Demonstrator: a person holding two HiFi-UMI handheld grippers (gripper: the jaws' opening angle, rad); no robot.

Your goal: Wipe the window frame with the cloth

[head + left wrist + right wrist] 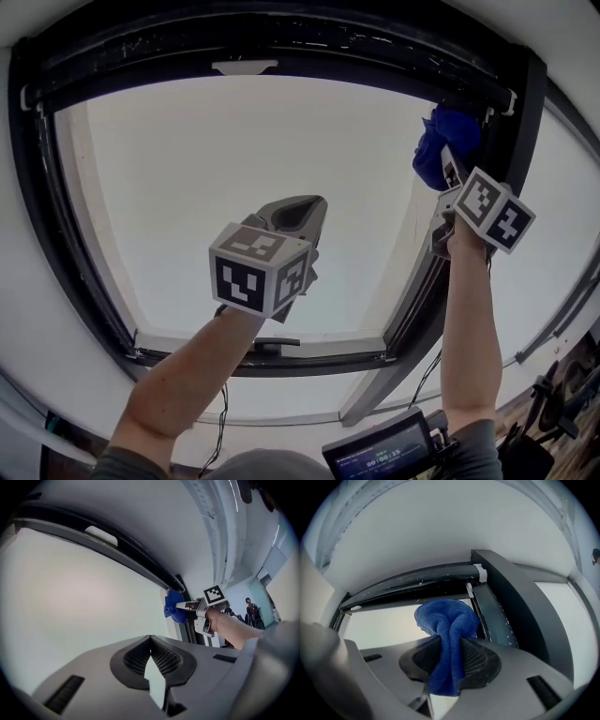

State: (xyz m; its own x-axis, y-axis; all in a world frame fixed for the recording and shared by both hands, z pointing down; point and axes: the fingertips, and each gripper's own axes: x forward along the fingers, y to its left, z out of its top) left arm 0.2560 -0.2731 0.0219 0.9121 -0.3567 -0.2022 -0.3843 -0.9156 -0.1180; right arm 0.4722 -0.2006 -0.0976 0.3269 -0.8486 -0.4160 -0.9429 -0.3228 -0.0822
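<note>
The right tongs (450,649) are closed on the cloth (447,620). It is pinched at its middle, so a bunched blue wad sticks out past the tips and a tail hangs behind them. The left tongs (151,657) are closed tip to tip with nothing between them (only pale glass shows through the slit behind the tips). They hang in front of the pane (234,159), touching nothing.

In the head view the cloth (444,146) sits at about 2 o'clock on the pane, in the frame's (281,42) upper right corner, where the top bar meets the right upright. The left gripper view shows the cloth (174,606) up against the upright's inner edge, while the right gripper view cannot settle whether it touches.

There are two tongs, each with one marker cube, and one cloth. One large pane has a second pane (553,216) past the upright at 3 o'clock. One white catch (244,67) is on the top bar at 12 o'clock, and one dark handle (277,344) is on the bottom bar at 6 o'clock.

The frame (412,585) runs dark all round the pane, and its top bar is speckled with pale spots. The right tongs (449,167) are hemmed in by the corner at 12 and 3 o'clock, with bare glass towards 9 and 6. The left tongs (298,212) are near the middle of the pane, well away from every bar.
</note>
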